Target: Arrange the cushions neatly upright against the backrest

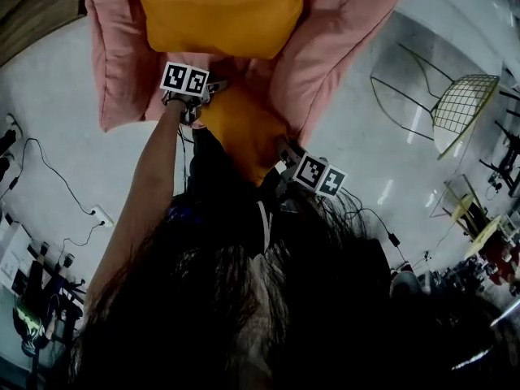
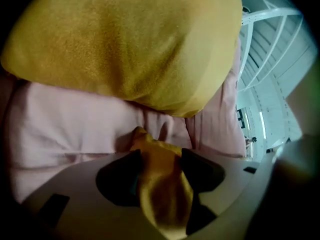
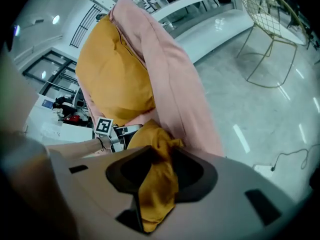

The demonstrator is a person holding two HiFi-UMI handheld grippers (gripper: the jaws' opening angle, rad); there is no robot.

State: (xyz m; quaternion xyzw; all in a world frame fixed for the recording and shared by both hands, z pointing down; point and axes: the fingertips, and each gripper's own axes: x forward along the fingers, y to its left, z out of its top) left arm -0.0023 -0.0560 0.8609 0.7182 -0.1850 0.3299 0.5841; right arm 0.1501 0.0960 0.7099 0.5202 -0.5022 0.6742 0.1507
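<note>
A pink soft seat [image 1: 325,47] fills the top of the head view. One large yellow cushion [image 1: 219,10] leans against its backrest. A second, smaller yellow cushion [image 1: 244,132] hangs at the seat's front edge between both grippers. My left gripper [image 1: 201,106] holds its left corner and my right gripper [image 1: 286,150] holds its right corner. In the left gripper view, yellow fabric [image 2: 161,189] is pinched in the left gripper [image 2: 160,156], with the large cushion [image 2: 135,44] above it. The right gripper [image 3: 157,159] grips a bunched yellow corner [image 3: 157,189] beside the pink seat [image 3: 170,69].
A wire-frame chair [image 1: 459,108] stands on the pale floor to the right. A cable and a power strip [image 1: 101,215] lie on the floor at the left. The person's dark hair [image 1: 268,315] covers the lower part of the head view.
</note>
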